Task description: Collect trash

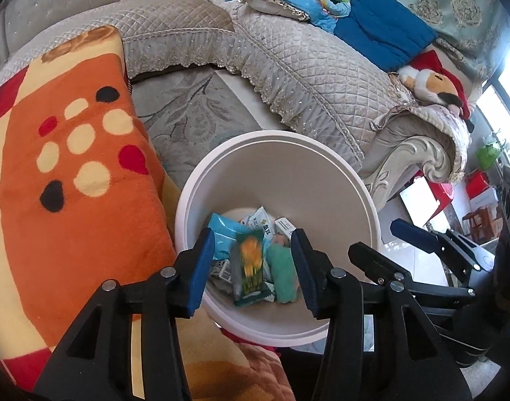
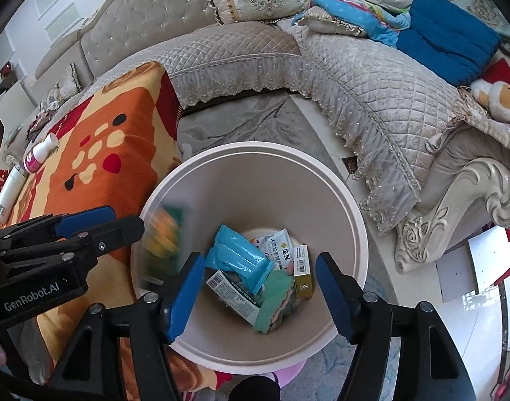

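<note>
A white trash bin (image 1: 322, 147) (image 2: 255, 148) stands on the floor below both grippers. In it lie a light-blue packet (image 2: 238, 257), a small boxed carton (image 2: 303, 272), other wrappers and a green soft piece (image 2: 275, 300). My left gripper (image 1: 253, 232) (image 2: 119, 219) is open over the bin's left side. A blurred packet with a yellow flower print (image 1: 250, 267) (image 2: 161, 234) hangs loose between its pads, touching neither. My right gripper (image 2: 260, 255) (image 1: 380, 237) is open above the bin's middle, and its pads touch nothing.
An orange spotted blanket (image 1: 71, 183) covers the seat left of the bin, with a pink-and-white bottle (image 2: 41, 155) and a white bottle (image 2: 9, 193) on it. A quilted grey sofa (image 2: 372, 100) curves behind and to the right. A plush toy (image 1: 432, 83) lies on its arm.
</note>
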Available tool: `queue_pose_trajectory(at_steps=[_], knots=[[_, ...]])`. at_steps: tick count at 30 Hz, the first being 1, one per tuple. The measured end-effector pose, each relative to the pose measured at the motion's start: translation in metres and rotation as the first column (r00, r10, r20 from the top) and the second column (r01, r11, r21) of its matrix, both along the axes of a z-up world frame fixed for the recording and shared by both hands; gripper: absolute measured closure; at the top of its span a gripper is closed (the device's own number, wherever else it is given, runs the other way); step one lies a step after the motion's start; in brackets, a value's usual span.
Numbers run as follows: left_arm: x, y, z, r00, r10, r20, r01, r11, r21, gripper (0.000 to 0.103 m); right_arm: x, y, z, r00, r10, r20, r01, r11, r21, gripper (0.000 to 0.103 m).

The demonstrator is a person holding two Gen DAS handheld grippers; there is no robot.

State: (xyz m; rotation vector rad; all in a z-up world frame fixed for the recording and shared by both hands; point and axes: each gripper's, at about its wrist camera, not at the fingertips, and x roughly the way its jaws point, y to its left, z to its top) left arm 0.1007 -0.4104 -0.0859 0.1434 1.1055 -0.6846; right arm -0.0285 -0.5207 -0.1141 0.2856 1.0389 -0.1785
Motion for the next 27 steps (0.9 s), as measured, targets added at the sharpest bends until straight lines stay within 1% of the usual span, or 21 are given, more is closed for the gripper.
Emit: queue_pose_trajectory(at_steps=[3, 8, 14, 15, 18, 20, 21, 24, 27], knots=[[-0.001, 0.004, 0.002, 1.000, 0.004, 0.007, -0.004, 1.000, -0.001, 0.057, -0.004, 0.002, 0.000, 1.000, -0.005, 0.002, 0.005, 1.000, 0.003, 0.036], [-0.007, 0.011, 0.006, 0.999, 0.014, 0.050, -0.015, 1.000, 0.021, 0.057, -0.011, 0.009, 0.002, 1.000, -0.008, 0.023, 0.008, 1.000, 0.002, 0.036], [-0.015, 0.030, 0.014, 0.994, 0.056, 0.094, -0.057, 0.998, 0.005, 0.057, -0.019, 0.022, 0.005, 0.998, -0.039, 0.051, 0.040, 0.999, -0.010, 0.036], [-0.016, 0.033, 0.016, 0.993, 0.064, 0.099, -0.065, 0.998, 0.006, 0.057, -0.022, 0.024, 0.007, 0.997, -0.050, 0.061, 0.050, 0.999, -0.007, 0.036], [-0.023, 0.042, 0.022, 0.986, 0.083, 0.148, -0.086, 0.996, 0.016, 0.057, -0.028, 0.028, 0.013, 0.993, -0.072, 0.095, 0.073, 0.997, -0.003, 0.036], [-0.029, 0.049, 0.026, 0.982, 0.085, 0.171, -0.087, 0.996, 0.005, 0.057, -0.032, 0.032, 0.020, 0.989, -0.087, 0.120, 0.089, 0.996, -0.011, 0.036], [-0.032, 0.053, 0.029, 0.980, 0.087, 0.177, -0.088, 0.996, -0.003, 0.057, -0.035, 0.035, 0.024, 0.986, -0.094, 0.135, 0.096, 0.995, -0.012, 0.035], [-0.041, 0.065, 0.036, 0.975, 0.094, 0.200, -0.091, 0.996, -0.023, 0.057, -0.044, 0.043, 0.036, 0.978, -0.110, 0.180, 0.114, 0.993, -0.015, 0.027], [-0.052, 0.080, 0.045, 0.965, 0.113, 0.238, -0.107, 0.993, -0.041, 0.057, -0.052, 0.053, 0.050, 0.969, -0.117, 0.218, 0.131, 0.990, -0.050, 0.027]])
